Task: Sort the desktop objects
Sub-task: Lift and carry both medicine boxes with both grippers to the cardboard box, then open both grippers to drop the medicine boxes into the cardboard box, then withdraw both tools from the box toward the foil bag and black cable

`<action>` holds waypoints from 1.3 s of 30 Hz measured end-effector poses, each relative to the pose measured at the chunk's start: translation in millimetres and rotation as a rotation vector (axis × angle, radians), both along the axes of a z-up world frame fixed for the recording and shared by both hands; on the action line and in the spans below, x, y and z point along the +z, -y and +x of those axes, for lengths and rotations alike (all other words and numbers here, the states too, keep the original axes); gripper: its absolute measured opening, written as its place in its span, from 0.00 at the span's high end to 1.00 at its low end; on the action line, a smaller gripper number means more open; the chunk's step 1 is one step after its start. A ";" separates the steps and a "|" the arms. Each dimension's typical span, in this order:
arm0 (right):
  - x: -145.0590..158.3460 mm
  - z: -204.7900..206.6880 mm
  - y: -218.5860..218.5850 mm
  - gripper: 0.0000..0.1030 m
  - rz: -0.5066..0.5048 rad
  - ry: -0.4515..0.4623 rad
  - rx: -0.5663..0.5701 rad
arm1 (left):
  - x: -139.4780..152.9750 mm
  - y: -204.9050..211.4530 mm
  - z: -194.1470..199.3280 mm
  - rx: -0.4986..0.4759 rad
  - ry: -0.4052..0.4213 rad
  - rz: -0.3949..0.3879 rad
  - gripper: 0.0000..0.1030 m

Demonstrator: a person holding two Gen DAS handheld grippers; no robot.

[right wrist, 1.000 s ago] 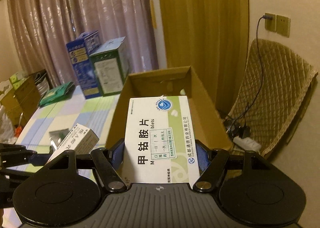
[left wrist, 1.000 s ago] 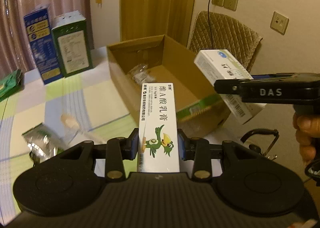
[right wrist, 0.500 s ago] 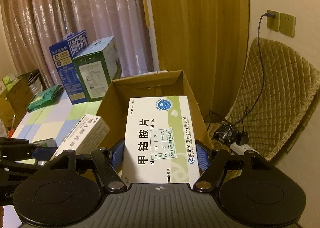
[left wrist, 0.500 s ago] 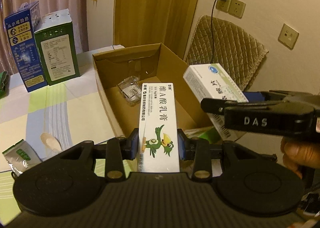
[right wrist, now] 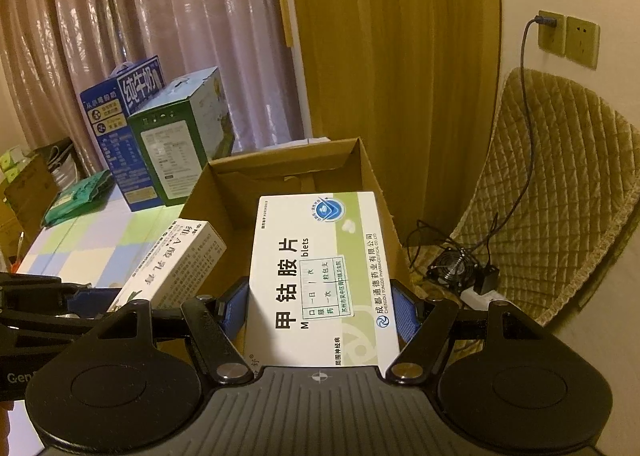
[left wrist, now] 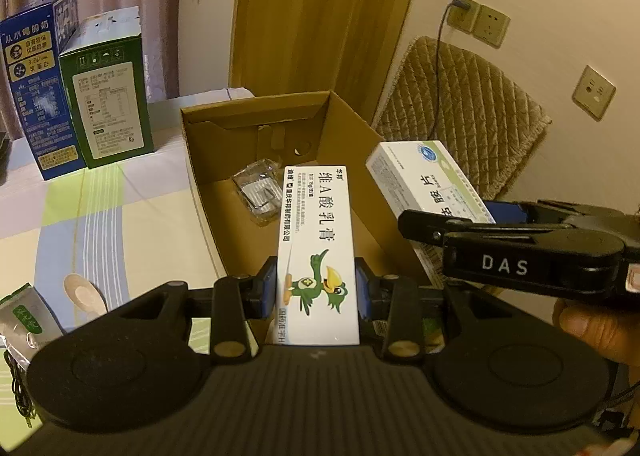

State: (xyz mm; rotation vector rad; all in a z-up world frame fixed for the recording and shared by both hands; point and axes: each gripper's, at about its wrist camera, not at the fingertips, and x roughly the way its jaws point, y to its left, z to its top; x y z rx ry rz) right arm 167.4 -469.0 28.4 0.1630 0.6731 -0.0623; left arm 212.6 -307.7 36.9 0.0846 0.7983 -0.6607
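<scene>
**Two medicine boxes held over the open carton**

At far left stand a blue milk carton (left wrist: 34,95) and a green carton (left wrist: 110,91) on the checked tablecloth (left wrist: 120,223). The left gripper (left wrist: 316,288) clamps a narrow white ointment box with a green bird (left wrist: 318,252) above the brown cardboard box (left wrist: 384,191). To its right, the right gripper (right wrist: 320,312) grasps a wide white-and-green tablet box (right wrist: 320,276) over the same carton.

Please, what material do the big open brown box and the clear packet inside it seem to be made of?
The open brown box looks like corrugated cardboard: matte brown walls, folded flaps, punched slots in the far wall. The clear packet inside it seems to be thin glossy plastic over something silvery, perhaps foil: it is crinkled and glints. Its contents cannot be told.
</scene>
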 end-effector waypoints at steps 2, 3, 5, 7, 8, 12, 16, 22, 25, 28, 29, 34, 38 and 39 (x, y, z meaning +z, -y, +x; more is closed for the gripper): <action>-0.5 1.5 2.0 0.34 0.004 0.001 -0.003 | 0.6 1.6 2.0 0.002 0.002 -0.002 0.68; -0.4 1.8 2.7 0.34 0.007 0.002 -0.004 | 0.8 2.9 3.4 0.002 0.001 -0.001 0.68; -0.2 2.6 4.0 0.34 0.009 0.005 -0.007 | 0.5 5.1 5.4 0.006 0.006 0.003 0.68; -0.7 3.5 5.5 0.34 0.012 0.006 -0.012 | 1.0 4.3 8.3 0.024 0.014 -0.001 0.56; -1.1 3.6 5.5 0.34 0.014 0.005 -0.013 | 1.7 2.8 8.8 0.029 0.018 -0.005 0.56; -1.3 2.9 6.8 0.34 0.013 0.004 -0.013 | 3.3 -5.0 7.9 0.032 0.030 -0.004 0.56; -2.2 3.1 6.2 0.34 0.014 0.002 -0.011 | 2.5 -14.5 6.3 0.049 0.026 -0.006 0.56; -0.5 6.1 -1.5 0.34 0.013 0.006 0.002 | 4.0 -23.8 2.7 0.060 0.028 -0.010 0.56; 1.7 9.0 -3.1 0.34 0.029 0.023 0.005 | 6.3 -28.9 0.8 0.065 0.034 -0.014 0.56; 4.7 8.1 -0.3 0.30 0.078 0.055 0.008 | 7.1 -36.1 -2.1 0.071 0.035 -0.019 0.56; 5.8 6.8 0.4 0.29 0.084 0.062 0.005 | 7.1 -38.7 -3.0 0.073 0.034 -0.021 0.56; 7.2 -3.2 0.3 0.26 0.075 0.061 -0.003 | 3.4 -51.6 -10.9 0.090 0.024 -0.022 0.53; 6.5 -15.6 -0.8 0.24 0.079 0.049 -0.005 | -1.0 -64.1 -23.1 0.099 0.013 -0.021 0.49; 6.3 -19.0 -1.3 0.23 0.079 0.046 -0.007 | -2.0 -67.9 -26.8 0.103 0.011 -0.020 0.49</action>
